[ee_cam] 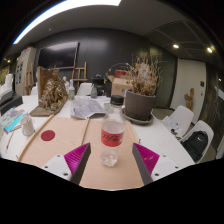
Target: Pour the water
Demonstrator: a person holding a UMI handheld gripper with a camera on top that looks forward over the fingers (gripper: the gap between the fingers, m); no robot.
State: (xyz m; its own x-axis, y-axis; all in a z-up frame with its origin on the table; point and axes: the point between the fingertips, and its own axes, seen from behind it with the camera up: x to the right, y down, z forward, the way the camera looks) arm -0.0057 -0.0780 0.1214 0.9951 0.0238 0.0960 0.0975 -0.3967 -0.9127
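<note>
We see open table (60, 140) to the left of our spread gripper (108, 160). The water bottle (112, 132) stands upright between the fingers, gaps either side, potted plant (140, 92) beyond.

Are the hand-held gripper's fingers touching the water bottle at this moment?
Apart. In the gripper view the water bottle stands on the table between the hand-held gripper fingers, with bare tabletop showing on both sides of it.

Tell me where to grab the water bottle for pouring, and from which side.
Grip the water bottle at mid-body, around its red label, coming straight ahead. It stands upright on the table between the open tongs, and the straight round body there probably suits both pads.
</note>
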